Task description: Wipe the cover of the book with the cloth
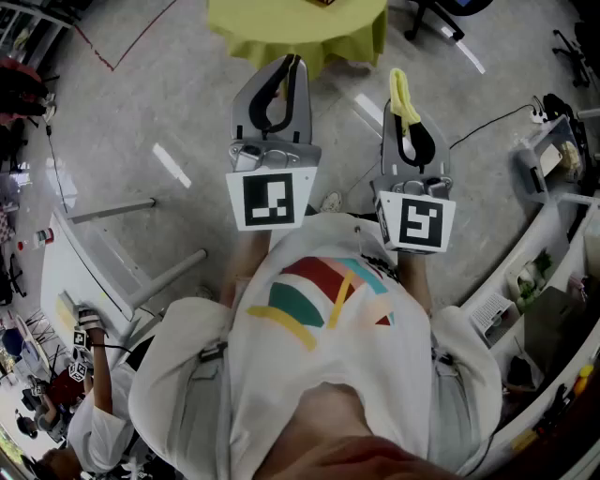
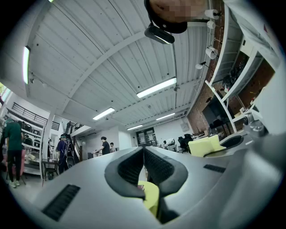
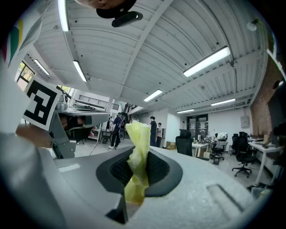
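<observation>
Far L: white bench [image 1: 70, 272] on metal legs. A second person [image 1: 89, 394] stands beside it, low in the head view. Floor [image 1: 169, 84] is grey concrete.

L gripper [image 1: 293, 66] [image 2: 144, 162]:
- Held in front of the operator [image 1: 328, 375], pointing away from the chest, approx. level.
- Jaws are clenched, pads face to face, nothing between them.
- Its marker cube [image 1: 272, 199] faces up toward the head cam.

Centre, ahead of both grippers: a table [image 1: 300, 28] w/ yellow-green cover, well apart from the jaw tips. A dark item at the table's far edge is cut off by the frame, so I cannot tell if it is the book. In the L gripper view the yellow cover shows through the gap under the jaws.

R gripper [image 1: 403, 111] [image 3: 138, 172]:
- Held just beside the L gripper, parallel to it, at approx. the same height.
- Jaws are clamped on the cloth [image 1: 400, 86] [image 3: 138, 141].
- The cloth is yellow and bunched into a twisted strip. The upper end stands up past the jaw tips and the lower end hangs behind the pads.
- The cloth is in mid-air, clear of the table.

Far R: cluttered desks [image 1: 553, 216], w/ a cable [image 1: 487, 127] running across the floor toward them.
</observation>
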{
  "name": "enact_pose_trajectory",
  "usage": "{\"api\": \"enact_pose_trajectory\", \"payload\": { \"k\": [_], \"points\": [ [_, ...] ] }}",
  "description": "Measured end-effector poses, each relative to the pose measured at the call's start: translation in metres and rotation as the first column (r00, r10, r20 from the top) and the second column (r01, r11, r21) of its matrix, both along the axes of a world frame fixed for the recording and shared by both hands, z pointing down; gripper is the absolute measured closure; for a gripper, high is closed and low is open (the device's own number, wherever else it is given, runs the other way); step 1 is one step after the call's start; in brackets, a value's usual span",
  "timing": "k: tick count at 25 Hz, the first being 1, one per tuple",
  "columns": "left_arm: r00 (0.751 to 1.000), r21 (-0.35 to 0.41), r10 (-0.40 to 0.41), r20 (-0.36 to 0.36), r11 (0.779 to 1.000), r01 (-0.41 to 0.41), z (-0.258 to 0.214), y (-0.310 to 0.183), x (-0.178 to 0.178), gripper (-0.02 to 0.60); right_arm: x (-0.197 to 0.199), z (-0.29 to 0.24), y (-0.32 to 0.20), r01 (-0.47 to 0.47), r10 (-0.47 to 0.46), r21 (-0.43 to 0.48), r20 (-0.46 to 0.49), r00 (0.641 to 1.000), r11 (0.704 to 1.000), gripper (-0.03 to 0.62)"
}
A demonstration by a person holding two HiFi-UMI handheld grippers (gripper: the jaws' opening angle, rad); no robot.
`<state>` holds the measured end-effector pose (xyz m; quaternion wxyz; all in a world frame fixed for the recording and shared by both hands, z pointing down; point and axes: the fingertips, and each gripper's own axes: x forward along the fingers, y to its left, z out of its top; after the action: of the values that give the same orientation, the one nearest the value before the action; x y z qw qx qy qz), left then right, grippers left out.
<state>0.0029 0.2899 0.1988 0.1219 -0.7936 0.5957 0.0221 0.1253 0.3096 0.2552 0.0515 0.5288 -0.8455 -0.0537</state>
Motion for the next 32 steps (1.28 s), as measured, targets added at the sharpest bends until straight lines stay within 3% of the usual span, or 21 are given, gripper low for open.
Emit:
{"api": "enact_pose_trajectory", "payload": {
  "k": [23,32],
  "points": [
    [0.999,-0.007,-0.043,0.024,0.999,0.043,-0.003,-0.002,-0.017,0.56,0.01,0.007,0.001,0.011,-0.01,-0.006,0.039,0.999,1.0,0.563],
    [0.998,0.026,0.004,0.069,1.0,-0.006,-0.018,-0.035,0.003,0.56,0.034,0.002,-0.016,-0.051,0.05,0.014,0.053,0.997,0.999,0.563]
  ]
}}
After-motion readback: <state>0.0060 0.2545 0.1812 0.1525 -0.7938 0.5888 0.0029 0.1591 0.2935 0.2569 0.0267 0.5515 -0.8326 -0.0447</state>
